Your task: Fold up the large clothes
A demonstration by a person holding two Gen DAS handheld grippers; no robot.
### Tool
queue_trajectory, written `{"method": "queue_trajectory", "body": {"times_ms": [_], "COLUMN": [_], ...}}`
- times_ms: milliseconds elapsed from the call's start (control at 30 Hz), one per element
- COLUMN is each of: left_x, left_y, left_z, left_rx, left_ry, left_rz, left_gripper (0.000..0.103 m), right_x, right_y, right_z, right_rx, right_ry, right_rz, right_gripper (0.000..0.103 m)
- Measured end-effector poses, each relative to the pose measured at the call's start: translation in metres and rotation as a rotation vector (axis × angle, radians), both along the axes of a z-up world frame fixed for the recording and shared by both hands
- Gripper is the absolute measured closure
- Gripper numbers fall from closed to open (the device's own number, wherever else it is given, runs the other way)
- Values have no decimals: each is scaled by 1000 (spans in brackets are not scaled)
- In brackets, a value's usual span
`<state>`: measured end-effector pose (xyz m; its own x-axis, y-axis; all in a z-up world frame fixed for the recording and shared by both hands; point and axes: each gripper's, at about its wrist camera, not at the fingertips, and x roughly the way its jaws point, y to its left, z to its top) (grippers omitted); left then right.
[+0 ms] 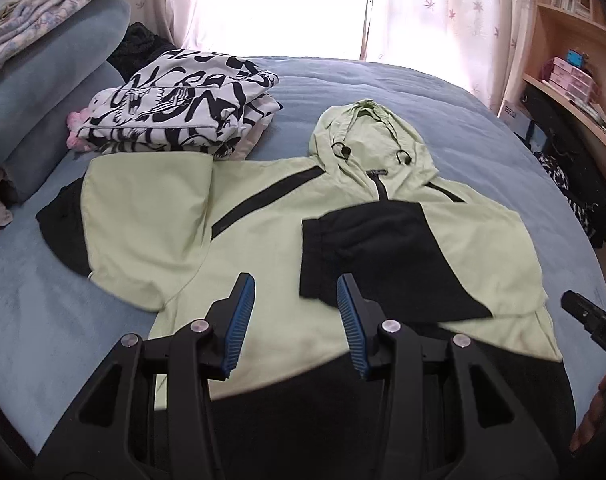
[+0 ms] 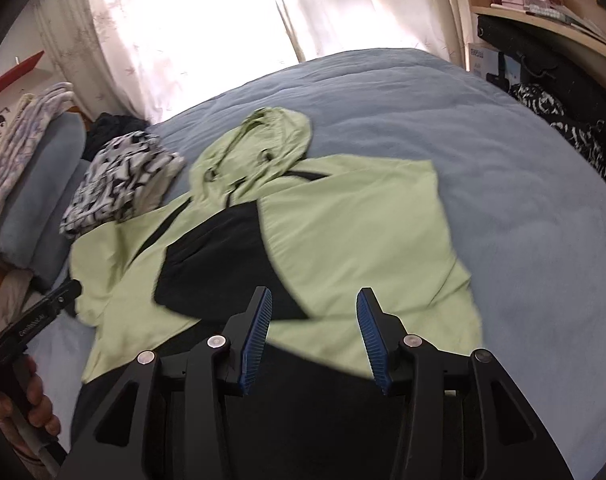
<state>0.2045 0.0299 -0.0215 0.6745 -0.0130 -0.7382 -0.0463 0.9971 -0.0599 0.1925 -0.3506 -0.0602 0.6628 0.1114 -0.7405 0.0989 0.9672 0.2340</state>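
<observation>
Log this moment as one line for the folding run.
hoodie: flat on bed, right sleeve folded across chest | left claw: open, empty | right claw: open, empty

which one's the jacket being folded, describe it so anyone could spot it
Start at the blue bed under the curtained window. The hooded jacket lies spread flat mid-bed, hood toward the window. Unlike the folded black-and-white printed garment beside it, it is pale green with black panels.

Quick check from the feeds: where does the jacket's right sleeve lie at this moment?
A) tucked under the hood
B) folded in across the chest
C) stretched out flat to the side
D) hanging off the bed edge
B: the sleeve, with its black cuff end, lies folded in over the front of the green jacket, below the hood.
</observation>
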Motion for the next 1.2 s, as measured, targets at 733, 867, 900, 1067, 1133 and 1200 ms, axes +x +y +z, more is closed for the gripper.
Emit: {"method": "queue_trajectory", "body": {"times_ms": [733, 867, 900, 1067, 1133, 1200], "left_x": [-94, -89, -87, -74, -66, -57], "left_y": [94, 137, 148, 197, 216, 231], "left_z": [2, -6, -9, -31, -40, -47], "left_rx": [-109, -154, -162, -200, -228, -252], "left_ry": [31, 34, 36, 54, 64, 72], "left_rz": [42, 87, 99, 154, 167, 175], "left_gripper": [59, 57, 57, 55, 55, 55], "right_x": [-85, -71, -66, -40, -27, -10], "right_y": [194, 240, 247, 302, 325, 348], "right_z": [23, 28, 29, 20, 12, 2], "right_rx": [-94, -98, -97, -133, -136, -129], "right_ry": [-24, -54, -57, -76, -70, -59], "right_rz": [296, 336, 348, 395, 417, 434], "right_gripper": [45, 45, 45, 45, 45, 44]}}
